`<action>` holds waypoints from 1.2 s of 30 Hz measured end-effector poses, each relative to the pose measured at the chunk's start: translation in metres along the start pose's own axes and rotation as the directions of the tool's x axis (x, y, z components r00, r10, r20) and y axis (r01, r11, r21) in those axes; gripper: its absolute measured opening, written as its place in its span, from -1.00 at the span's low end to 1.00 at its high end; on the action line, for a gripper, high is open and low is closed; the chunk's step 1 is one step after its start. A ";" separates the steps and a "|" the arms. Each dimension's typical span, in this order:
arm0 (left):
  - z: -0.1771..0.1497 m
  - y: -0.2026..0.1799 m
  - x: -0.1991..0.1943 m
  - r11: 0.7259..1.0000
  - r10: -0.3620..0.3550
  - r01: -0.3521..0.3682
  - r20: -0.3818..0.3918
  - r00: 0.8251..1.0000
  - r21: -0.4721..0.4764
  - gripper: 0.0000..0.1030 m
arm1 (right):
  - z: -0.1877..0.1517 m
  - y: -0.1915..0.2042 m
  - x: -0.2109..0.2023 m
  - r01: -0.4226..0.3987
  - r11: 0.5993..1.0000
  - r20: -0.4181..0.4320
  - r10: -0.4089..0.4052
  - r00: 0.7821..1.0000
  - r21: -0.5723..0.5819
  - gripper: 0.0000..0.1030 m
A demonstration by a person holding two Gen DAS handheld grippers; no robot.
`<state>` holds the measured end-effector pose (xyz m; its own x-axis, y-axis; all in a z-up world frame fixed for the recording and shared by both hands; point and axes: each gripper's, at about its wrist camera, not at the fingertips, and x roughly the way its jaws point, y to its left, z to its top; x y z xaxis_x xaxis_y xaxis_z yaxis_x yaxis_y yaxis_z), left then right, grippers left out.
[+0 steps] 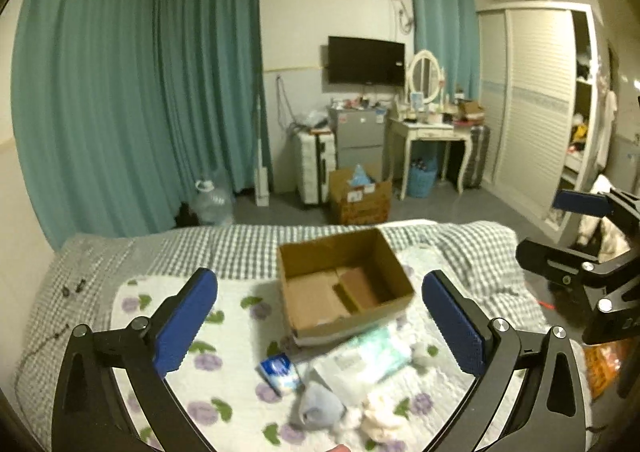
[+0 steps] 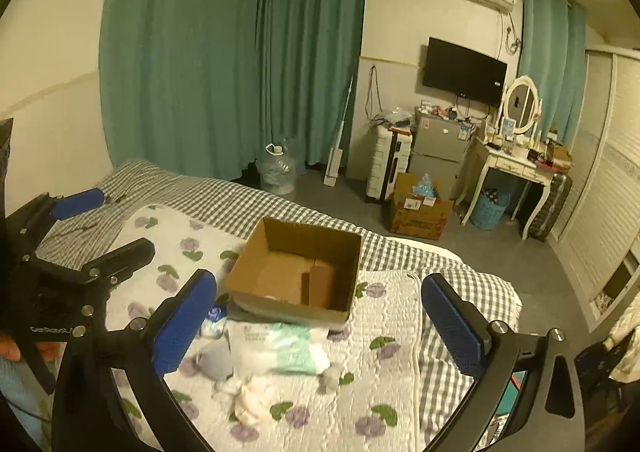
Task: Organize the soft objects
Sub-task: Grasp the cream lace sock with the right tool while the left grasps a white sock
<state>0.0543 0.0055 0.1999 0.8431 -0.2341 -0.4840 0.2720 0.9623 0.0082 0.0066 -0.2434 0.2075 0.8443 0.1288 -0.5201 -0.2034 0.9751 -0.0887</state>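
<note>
An open, empty cardboard box (image 1: 344,284) (image 2: 296,272) stands on a flowered quilt (image 1: 224,332) (image 2: 384,364) on the bed. In front of it lie soft things: a green-and-white pack of tissues (image 1: 368,360) (image 2: 280,348), a small blue-and-white packet (image 1: 280,372) (image 2: 212,320), a grey plush toy (image 1: 320,406) (image 2: 216,362), a crumpled white cloth (image 1: 380,420) (image 2: 252,400) and a small white ball (image 2: 331,374). My left gripper (image 1: 320,316) is open and empty above them. My right gripper (image 2: 320,316) is open and empty too. Each gripper shows in the other's view, the right one (image 1: 580,236) and the left one (image 2: 104,220).
A grey checked bedspread (image 1: 240,248) (image 2: 256,204) covers the bed. Beyond the bed stand a floor box with goods (image 1: 360,196) (image 2: 420,208), a suitcase (image 1: 316,168), a small fridge (image 2: 436,148), a dressing table (image 1: 428,132) (image 2: 508,164), a water jug (image 1: 212,200) and a wardrobe (image 1: 532,100).
</note>
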 end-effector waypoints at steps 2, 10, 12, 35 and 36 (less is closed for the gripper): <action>-0.014 0.001 -0.004 1.000 -0.006 0.006 -0.018 1.000 -0.005 1.00 | -0.014 0.006 -0.007 0.017 1.000 -0.018 -0.017 1.000 -0.009 1.00; -0.095 0.001 0.016 0.999 0.027 -0.024 -0.096 0.995 0.039 1.00 | -0.099 0.046 0.031 -0.016 0.997 -0.087 0.010 0.996 -0.070 1.00; -0.114 0.006 0.030 0.999 0.028 -0.025 -0.133 0.991 0.024 1.00 | -0.118 0.050 0.052 -0.043 0.998 -0.115 0.037 0.993 -0.054 1.00; -0.213 0.026 0.130 0.999 0.001 -0.021 -0.394 0.919 -0.048 1.00 | -0.249 0.080 0.224 -0.258 0.966 -0.502 0.212 0.838 -0.023 -0.20; -0.213 0.024 0.131 0.999 0.007 -0.026 -0.400 0.916 -0.043 0.98 | -0.247 0.078 0.220 -0.252 0.967 -0.492 0.207 0.845 -0.026 -0.21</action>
<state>0.0723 0.0274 -0.0491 0.5887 -0.1527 -0.7938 0.2295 0.9732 -0.0170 0.0541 -0.1832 -0.1235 0.4276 0.2216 -0.8764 -0.4218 0.9064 0.0234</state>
